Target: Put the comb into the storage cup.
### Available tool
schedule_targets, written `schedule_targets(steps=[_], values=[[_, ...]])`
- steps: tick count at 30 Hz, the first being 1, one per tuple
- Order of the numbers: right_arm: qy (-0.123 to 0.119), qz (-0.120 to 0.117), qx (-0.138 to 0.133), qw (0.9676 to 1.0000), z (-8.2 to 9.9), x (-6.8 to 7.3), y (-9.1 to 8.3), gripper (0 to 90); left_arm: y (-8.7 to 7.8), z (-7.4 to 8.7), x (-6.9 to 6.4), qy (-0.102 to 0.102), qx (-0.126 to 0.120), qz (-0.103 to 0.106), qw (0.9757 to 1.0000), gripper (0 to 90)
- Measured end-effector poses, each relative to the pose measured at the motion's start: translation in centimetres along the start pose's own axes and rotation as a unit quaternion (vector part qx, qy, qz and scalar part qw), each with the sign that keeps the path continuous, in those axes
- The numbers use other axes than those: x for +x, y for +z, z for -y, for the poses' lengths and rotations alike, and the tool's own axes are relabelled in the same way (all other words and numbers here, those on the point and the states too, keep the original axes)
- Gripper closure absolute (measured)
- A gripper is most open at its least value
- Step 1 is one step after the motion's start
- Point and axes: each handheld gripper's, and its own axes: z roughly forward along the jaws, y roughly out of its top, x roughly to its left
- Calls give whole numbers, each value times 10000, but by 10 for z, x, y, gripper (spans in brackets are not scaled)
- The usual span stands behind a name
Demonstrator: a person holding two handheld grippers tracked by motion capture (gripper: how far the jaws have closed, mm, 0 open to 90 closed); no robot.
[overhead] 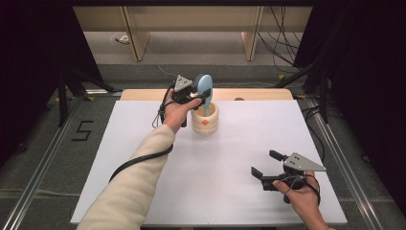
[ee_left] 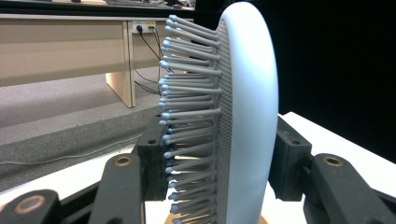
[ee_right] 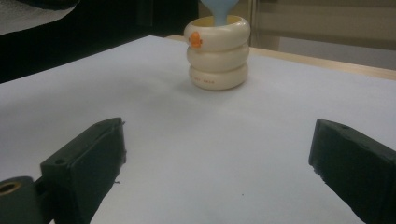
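Observation:
A pale blue hairbrush (overhead: 204, 86) stands upright with its handle down inside a cream ringed holder (overhead: 205, 119) at the back of the white table. My left gripper (overhead: 200, 96) is shut on the brush just above the holder's rim. In the left gripper view the brush (ee_left: 247, 112) fills the gap between the jaws, grey bristles pointing left, both pads pressed on it. My right gripper (overhead: 265, 163) rests open near the front right of the table, nothing between its jaws. In the right gripper view the holder (ee_right: 217, 51) with an orange mark sits ahead, the brush handle (ee_right: 218, 11) rising from it.
The white table top (overhead: 220, 163) lies on a wooden table whose back edge (overhead: 258, 94) shows. Metal rails run along both sides on the grey floor. Wooden desk legs (overhead: 136, 38) and cables stand beyond the table. Dark curtains close in both sides.

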Motion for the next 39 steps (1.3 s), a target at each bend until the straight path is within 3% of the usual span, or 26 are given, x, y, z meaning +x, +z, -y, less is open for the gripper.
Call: schedule_targets(steps=[19, 39], values=[[6, -10, 16, 10000, 0, 0, 0, 49, 2, 5, 1, -85, 10, -15, 10000, 487], [-6, -15, 36, 10000, 1, 1, 2, 50, -11, 8, 18, -604, 55, -209, 9979, 455]])
